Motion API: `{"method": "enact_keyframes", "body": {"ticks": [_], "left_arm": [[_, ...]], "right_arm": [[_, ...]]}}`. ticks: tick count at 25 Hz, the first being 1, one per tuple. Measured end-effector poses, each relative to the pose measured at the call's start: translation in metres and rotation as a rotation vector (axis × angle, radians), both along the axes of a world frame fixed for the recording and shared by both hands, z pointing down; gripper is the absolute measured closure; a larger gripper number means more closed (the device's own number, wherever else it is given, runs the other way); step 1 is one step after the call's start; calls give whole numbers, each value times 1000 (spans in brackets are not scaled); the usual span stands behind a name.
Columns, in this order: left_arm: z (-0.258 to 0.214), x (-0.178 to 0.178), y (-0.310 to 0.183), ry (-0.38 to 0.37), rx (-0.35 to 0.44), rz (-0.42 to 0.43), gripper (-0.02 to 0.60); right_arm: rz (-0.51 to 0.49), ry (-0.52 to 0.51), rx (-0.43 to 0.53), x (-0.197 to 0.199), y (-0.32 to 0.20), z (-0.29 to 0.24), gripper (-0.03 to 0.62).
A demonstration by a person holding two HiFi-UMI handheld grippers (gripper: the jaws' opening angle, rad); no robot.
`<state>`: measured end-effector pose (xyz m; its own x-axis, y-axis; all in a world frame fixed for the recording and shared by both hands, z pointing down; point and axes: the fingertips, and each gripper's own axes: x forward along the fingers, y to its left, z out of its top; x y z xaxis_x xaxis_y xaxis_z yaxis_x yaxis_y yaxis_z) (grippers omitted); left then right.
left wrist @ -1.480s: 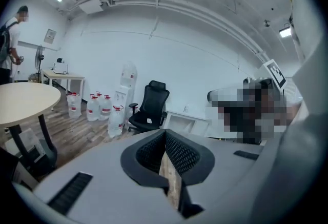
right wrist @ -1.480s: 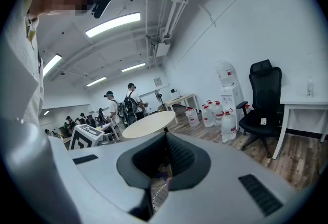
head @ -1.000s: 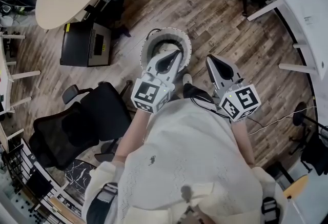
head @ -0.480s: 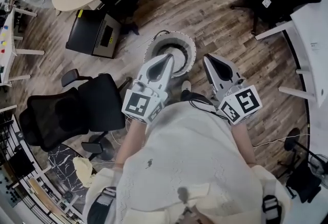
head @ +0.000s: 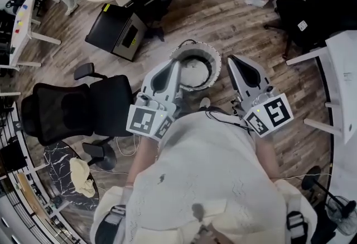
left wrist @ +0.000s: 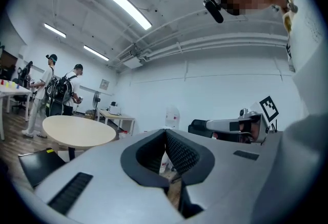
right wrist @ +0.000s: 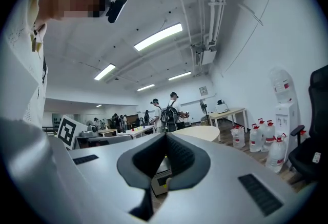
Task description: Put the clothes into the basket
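Left tool and right tool each have their jaws pressed together on nothing. In the head view they sit either side of the basket on the floor, upper centre. Pale cloth, probably clothes, lies inside.

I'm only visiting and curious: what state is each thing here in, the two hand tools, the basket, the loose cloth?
Left grey two-jaw gripper: shut, empty.
Right grey two-jaw gripper: shut, empty.
White round perforated basket: upright on wooden floor, pale fabric inside.
Pale yellow cloth: crumpled on floor, outside basket.
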<state>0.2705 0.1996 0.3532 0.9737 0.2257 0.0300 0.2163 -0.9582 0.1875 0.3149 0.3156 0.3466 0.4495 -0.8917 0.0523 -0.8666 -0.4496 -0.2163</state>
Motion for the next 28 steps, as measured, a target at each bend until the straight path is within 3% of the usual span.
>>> {"method": "enact_keyframes", "body": {"ticks": [14, 28], "left_arm": [[-11, -42, -23, 11, 27, -138, 560], [-6, -41, -24, 15, 31, -140, 560]], "right_arm": [[-32, 43, 68, -12, -5, -27, 588], [-41, 29, 38, -8, -6, -13, 588]]}}
